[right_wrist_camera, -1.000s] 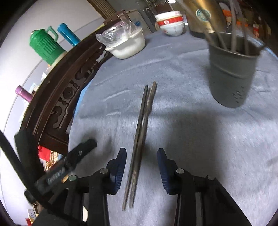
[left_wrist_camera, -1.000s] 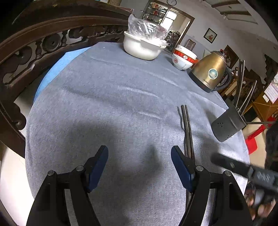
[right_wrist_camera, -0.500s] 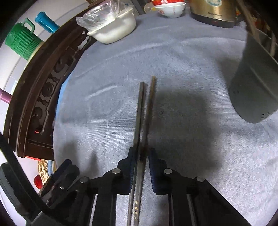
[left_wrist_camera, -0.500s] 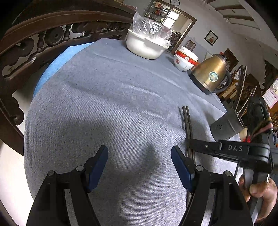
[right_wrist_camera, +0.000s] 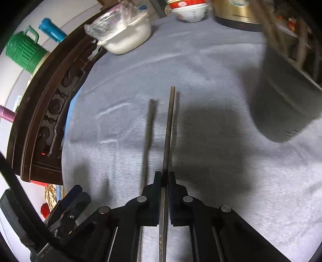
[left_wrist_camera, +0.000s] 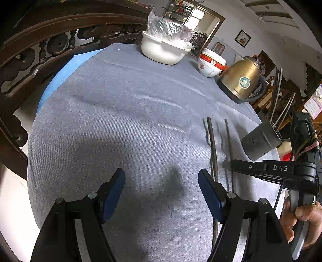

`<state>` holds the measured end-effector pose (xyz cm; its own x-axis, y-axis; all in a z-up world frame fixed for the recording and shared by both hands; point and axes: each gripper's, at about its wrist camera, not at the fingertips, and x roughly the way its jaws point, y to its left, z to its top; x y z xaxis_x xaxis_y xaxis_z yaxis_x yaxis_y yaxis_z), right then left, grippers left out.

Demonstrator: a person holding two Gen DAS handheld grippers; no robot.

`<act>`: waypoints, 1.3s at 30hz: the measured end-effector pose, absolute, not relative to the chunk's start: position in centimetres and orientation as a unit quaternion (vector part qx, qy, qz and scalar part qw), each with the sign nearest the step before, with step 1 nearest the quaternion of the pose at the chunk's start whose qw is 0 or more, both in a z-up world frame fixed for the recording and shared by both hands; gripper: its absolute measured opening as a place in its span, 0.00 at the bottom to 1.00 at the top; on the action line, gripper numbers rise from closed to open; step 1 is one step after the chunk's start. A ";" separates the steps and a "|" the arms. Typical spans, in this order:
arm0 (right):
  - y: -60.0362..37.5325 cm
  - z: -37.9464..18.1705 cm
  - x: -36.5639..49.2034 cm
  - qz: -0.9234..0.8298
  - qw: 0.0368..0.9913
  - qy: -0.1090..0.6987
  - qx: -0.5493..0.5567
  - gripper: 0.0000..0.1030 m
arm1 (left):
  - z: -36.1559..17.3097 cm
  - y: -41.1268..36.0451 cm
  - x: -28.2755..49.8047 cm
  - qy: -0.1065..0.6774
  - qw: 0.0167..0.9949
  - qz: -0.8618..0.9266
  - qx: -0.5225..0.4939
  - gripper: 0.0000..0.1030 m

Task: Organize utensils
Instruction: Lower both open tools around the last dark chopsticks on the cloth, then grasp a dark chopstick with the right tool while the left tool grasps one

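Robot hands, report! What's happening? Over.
Right gripper shut on one chopstick. Left gripper open, empty. Second chopstick on cloth. Holder path clear.

I am working in a lived-in home, at a dining table (left_wrist_camera: 120,112) covered by a grey cloth. Evidence: a carved dark-wood chair back (left_wrist_camera: 50,40) stands along the table edge. A white bowl (left_wrist_camera: 163,50) under plastic wrap, stacked red-and-white rice bowls (left_wrist_camera: 210,64) and a gold electric kettle (left_wrist_camera: 241,80) stand on the cloth. A framed picture (left_wrist_camera: 242,38) hangs on the far wall beside a doorway (left_wrist_camera: 193,18) to a further room. A green thermos jug (right_wrist_camera: 24,52) stands behind the chair.
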<state>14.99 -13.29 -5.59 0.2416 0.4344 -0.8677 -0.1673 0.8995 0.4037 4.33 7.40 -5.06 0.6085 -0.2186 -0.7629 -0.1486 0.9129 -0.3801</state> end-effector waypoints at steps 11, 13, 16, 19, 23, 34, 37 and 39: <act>-15.6 -6.8 15.7 0.183 0.751 0.625 0.108 0.09 | -4.3 4.7 5.7 0.485 0.857 -0.045 -0.170 0.73; -15.5 -6.9 16.1 0.182 0.747 0.631 0.105 0.09 | -4.3 4.8 6.1 0.495 0.852 -0.039 -0.168 0.73; -15.1 -6.9 16.7 0.186 0.746 0.633 0.095 0.09 | -4.2 4.8 6.6 0.506 0.846 -0.031 -0.164 0.73; -14.8 -6.6 16.3 0.185 0.757 0.623 0.068 0.08 | -3.9 4.4 7.0 0.516 0.842 -0.027 -0.152 0.73; -15.0 -6.4 14.9 0.185 0.769 0.611 0.028 0.08 | -3.2 3.0 8.5 0.532 0.833 -0.040 -0.146 0.73; -19.0 -6.8 13.1 0.197 0.774 0.600 0.053 0.08 | -3.9 -2.0 15.2 0.616 0.774 -0.059 -0.135 0.61; -19.0 -6.9 12.9 0.202 0.775 0.596 0.058 0.08 | -4.6 -2.9 16.0 0.641 0.756 -0.058 -0.123 0.55; -19.2 -7.1 12.9 0.207 0.774 0.595 0.062 0.08 | -4.9 -3.1 16.2 0.650 0.749 -0.058 -0.113 0.47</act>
